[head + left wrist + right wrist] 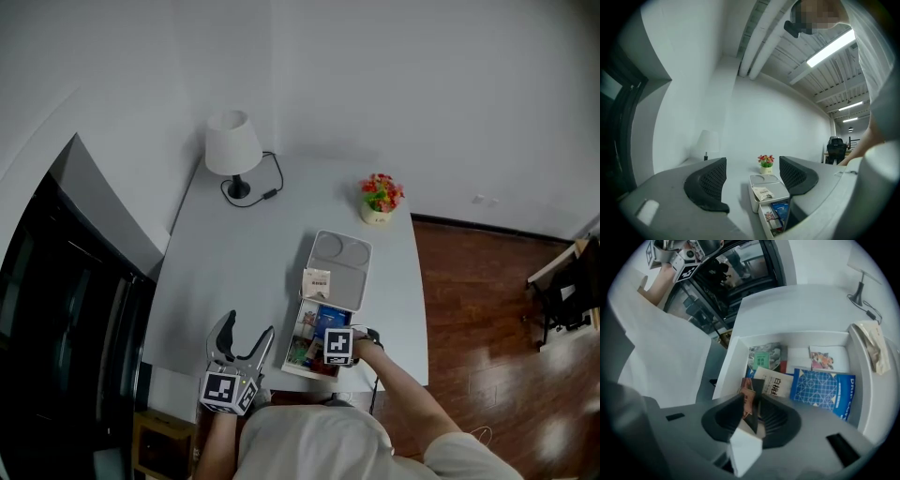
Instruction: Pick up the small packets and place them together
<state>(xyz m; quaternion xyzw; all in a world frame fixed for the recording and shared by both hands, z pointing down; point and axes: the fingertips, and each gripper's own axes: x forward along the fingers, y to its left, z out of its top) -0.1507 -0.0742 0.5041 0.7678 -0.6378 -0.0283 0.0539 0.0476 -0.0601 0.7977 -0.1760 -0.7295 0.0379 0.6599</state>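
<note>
A white box [349, 272] lies on the pale table with its drawer [736, 359] pulled out toward me. Several small packets fill the drawer: a blue one [820, 387], a white printed one [774, 383], a green one [764, 356]. One cream packet [317, 282] lies on the box's lid. My right gripper [751, 404] reaches down into the drawer's near end, shut on a small brown packet [747, 398] that stands upright between its pads. To the left of the box my left gripper [248, 330] hovers over bare table, jaws apart and empty.
A white lamp [232, 150] with a black cable stands at the table's far left. A small flower pot [380, 199] sits at the far right. A black cabinet [56, 309] flanks the table on the left, wooden floor [487, 300] on the right.
</note>
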